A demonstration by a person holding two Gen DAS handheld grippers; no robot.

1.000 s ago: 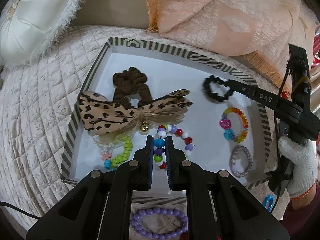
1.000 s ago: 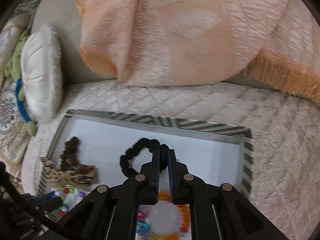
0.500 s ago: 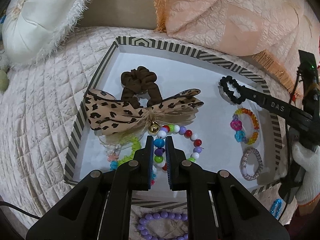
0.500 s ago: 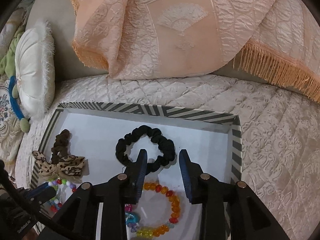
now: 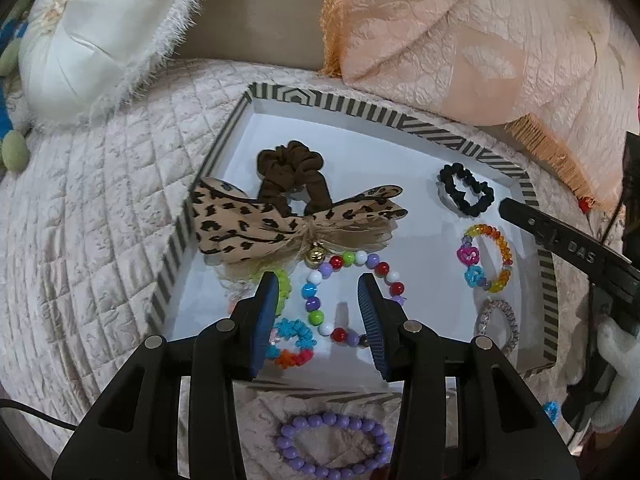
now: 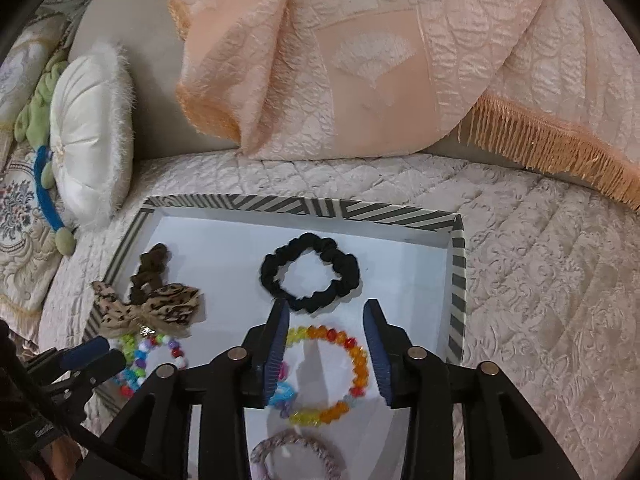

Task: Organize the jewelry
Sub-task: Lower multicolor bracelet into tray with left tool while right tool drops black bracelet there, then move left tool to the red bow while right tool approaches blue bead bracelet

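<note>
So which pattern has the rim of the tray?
Dark and cream stripes on the tray, clearest in the right wrist view.

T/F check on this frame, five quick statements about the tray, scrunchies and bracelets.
1. The black scrunchie lies inside the striped tray. True.
2. The purple bead bracelet lies in the tray. False: it lies outside, on the quilt in front of the tray's near rim.
3. The leopard-print bow overlaps the brown scrunchie. True.
4. The right gripper pinches the black scrunchie. False: its jaws are opening, and the scrunchie lies free beyond the fingertips.
5. The left gripper clamps the multicolour bead bracelet. False: its jaws are opening, pads off the beads.
</note>
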